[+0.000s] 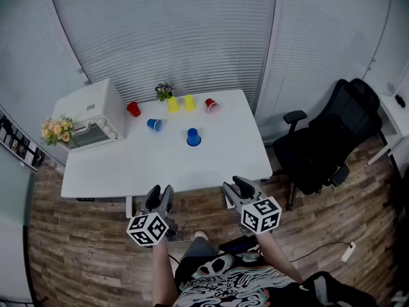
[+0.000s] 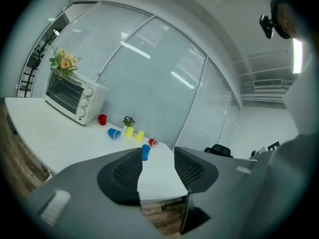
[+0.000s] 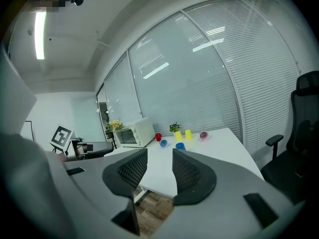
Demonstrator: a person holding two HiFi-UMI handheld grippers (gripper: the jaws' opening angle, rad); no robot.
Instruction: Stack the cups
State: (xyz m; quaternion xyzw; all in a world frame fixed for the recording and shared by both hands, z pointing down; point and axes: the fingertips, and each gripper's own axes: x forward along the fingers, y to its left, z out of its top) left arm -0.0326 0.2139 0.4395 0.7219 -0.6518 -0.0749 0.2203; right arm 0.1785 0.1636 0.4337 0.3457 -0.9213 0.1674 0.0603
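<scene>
Several plastic cups stand or lie on the far half of the white table. An upside-down blue cup is nearest me. A blue cup lies on its side, and a red cup stands at the left. Two yellow cups stand at the back, with a tipped red cup to their right. My left gripper and right gripper hover off the table's near edge, both open and empty. The left gripper view shows the near blue cup between the jaws' line, far off.
A white toaster oven with a bunch of flowers fills the table's left end. A small potted plant stands behind the cups. A black office chair is to the right, and a power strip lies on the wooden floor.
</scene>
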